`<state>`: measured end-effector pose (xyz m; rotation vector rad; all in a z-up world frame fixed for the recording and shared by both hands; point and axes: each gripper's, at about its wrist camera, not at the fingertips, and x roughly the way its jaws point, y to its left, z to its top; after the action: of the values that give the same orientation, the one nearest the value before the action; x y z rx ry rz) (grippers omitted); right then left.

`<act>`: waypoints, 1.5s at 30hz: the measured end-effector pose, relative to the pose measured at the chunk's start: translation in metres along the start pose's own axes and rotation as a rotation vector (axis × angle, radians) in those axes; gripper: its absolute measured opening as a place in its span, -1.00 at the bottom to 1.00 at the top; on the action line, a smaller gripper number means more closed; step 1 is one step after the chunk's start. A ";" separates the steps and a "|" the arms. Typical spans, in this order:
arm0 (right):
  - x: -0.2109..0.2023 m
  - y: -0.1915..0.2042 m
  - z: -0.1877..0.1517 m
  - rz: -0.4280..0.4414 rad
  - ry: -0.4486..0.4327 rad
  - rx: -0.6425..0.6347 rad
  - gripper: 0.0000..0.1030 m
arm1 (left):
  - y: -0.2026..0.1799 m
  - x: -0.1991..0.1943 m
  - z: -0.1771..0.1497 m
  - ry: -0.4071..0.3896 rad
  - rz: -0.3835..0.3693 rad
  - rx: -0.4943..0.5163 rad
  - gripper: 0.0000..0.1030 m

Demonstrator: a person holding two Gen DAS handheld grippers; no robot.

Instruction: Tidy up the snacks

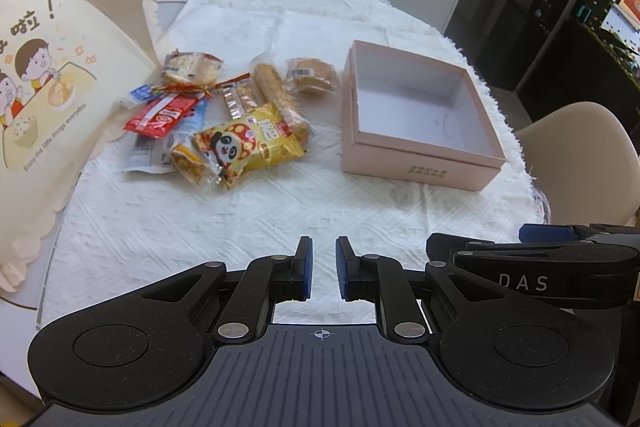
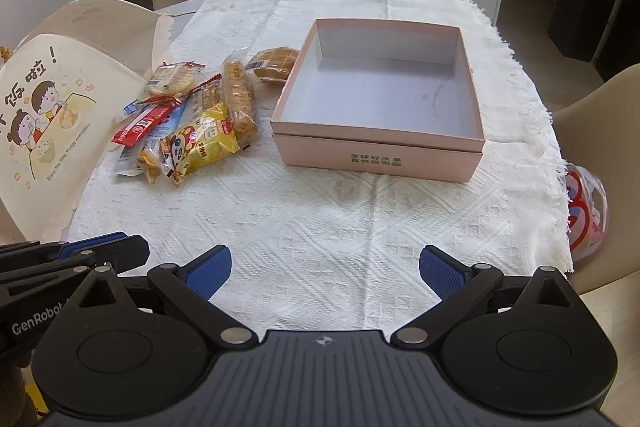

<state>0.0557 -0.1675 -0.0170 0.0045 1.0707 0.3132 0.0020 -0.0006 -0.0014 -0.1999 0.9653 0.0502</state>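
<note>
A white cloth point(image 2: 320, 227) covers the round table. On it sits a pink box point(image 2: 376, 151) with no lid, square and open to the top, nothing inside. A cream bag point(image 1: 48, 75) with cartoon kids leans at the left edge. Between bag and box lies a pile of snacks point(image 1: 216, 115). The yellow panda pack point(image 1: 248, 143) is nearest. Behind it a long biscuit bar point(image 1: 276, 95) points away, tilted a little toward the left. The left gripper point(image 1: 324, 267) has a narrow gap and holds nothing. The right gripper point(image 2: 324, 271) is wide apart, holding nothing.
</note>
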 end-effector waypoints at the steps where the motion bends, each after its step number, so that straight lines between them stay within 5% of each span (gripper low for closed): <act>1: 0.000 -0.001 0.000 0.000 0.000 0.002 0.95 | 0.000 0.000 0.000 0.000 0.000 0.000 -0.68; 45: 0.000 -0.005 -0.003 -0.005 0.008 0.011 0.95 | 0.001 0.006 -0.002 0.020 -0.001 -0.011 -0.68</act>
<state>0.0549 -0.1725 -0.0194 0.0107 1.0801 0.3030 0.0036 0.0003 -0.0072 -0.2114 0.9848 0.0531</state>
